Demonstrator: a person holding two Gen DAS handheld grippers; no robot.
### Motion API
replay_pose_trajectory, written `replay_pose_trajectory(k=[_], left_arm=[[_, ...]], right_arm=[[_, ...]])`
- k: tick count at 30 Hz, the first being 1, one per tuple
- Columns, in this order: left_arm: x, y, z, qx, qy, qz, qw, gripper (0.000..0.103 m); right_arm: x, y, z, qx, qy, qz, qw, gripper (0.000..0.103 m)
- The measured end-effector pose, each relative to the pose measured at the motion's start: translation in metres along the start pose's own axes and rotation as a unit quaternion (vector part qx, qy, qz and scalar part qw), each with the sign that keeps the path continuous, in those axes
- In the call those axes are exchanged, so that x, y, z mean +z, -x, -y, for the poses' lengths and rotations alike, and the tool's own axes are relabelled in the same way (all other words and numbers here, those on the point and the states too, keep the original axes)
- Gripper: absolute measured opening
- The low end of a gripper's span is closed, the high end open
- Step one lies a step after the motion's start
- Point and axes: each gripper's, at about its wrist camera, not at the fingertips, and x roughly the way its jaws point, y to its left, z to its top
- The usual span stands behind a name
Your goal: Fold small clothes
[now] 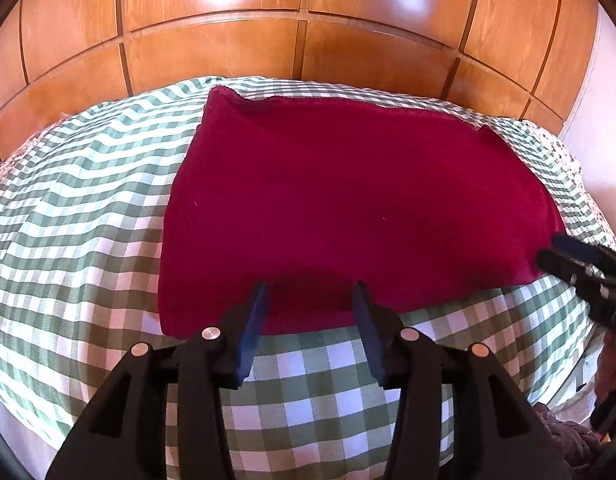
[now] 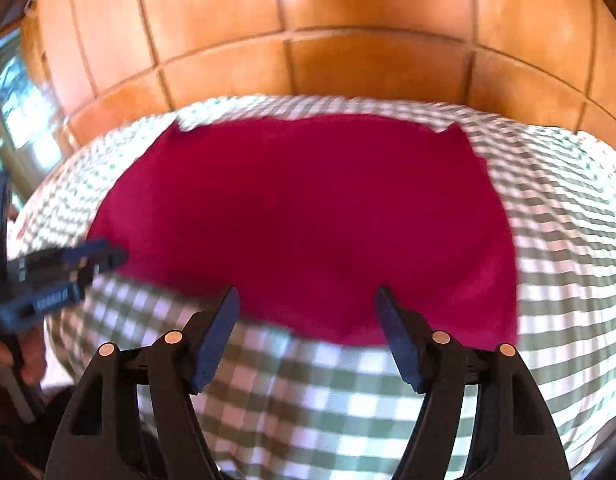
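Checked green-and-white tabletop (image 1: 88,216) carries the crimson cloth (image 1: 347,200) lying flat toward the wooden wall (image 1: 268,48), bare checks bordering every edge, while left gripper (image 1: 311,292) and right gripper (image 2: 308,296) hover spread, gripping nothing, at its near hem.

My work surface is a bed spread with a green-and-white checked cotton cover (image 1: 88,216), running back to a glossy panelled wooden headboard (image 1: 212,52). Flat on the cover, towards the far right of it, lies a dark crimson rectangular knitted cloth (image 1: 347,200), its near edge just in front of me
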Motion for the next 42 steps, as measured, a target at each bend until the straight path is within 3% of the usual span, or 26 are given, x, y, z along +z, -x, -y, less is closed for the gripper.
replay_pose_trajectory(k=[3,5,11,19,23,29,38,39,40,42], left_arm=[[0.0,0.001,0.001,0.001,-0.001,0.001,1.0,0.047],[0.0,0.002,0.001,0.002,-0.002,0.003,1.0,0.048],[0.004,0.012,-0.007,0.013,-0.001,0.018,0.9998,0.048],[0.026,0.019,-0.047,0.046,0.02,0.039,0.998,0.048],[0.048,0.008,-0.09,0.03,0.081,0.023,0.996,0.048],[0.079,-0.022,-0.138,-0.027,0.155,-0.016,0.9874,0.048],[0.119,-0.067,-0.116,-0.073,0.149,-0.035,0.9856,0.047],[0.122,-0.073,-0.113,-0.071,0.146,-0.036,0.9861,0.037],[0.126,-0.082,-0.109,-0.072,0.137,-0.041,0.987,0.005],[0.127,-0.085,-0.101,-0.033,0.121,-0.03,0.9916,0.006]], right_arm=[[-0.004,-0.016,0.012,-0.04,-0.016,-0.036,0.998,0.069],[-0.011,-0.024,0.021,-0.041,-0.036,-0.051,0.997,0.069],[-0.015,-0.025,0.019,-0.04,-0.032,-0.044,0.998,0.072],[-0.019,-0.027,0.016,-0.041,-0.029,-0.035,0.998,0.077],[-0.019,-0.028,0.016,-0.042,-0.03,-0.034,0.998,0.078],[-0.02,-0.029,0.016,-0.043,-0.029,-0.031,0.998,0.079],[-0.02,-0.031,0.015,-0.046,-0.026,-0.029,0.998,0.08],[-0.02,-0.031,0.015,-0.047,-0.026,-0.029,0.998,0.08],[-0.02,-0.031,0.015,-0.048,-0.025,-0.029,0.998,0.08],[-0.021,-0.03,0.014,-0.048,-0.024,-0.028,0.998,0.08]])
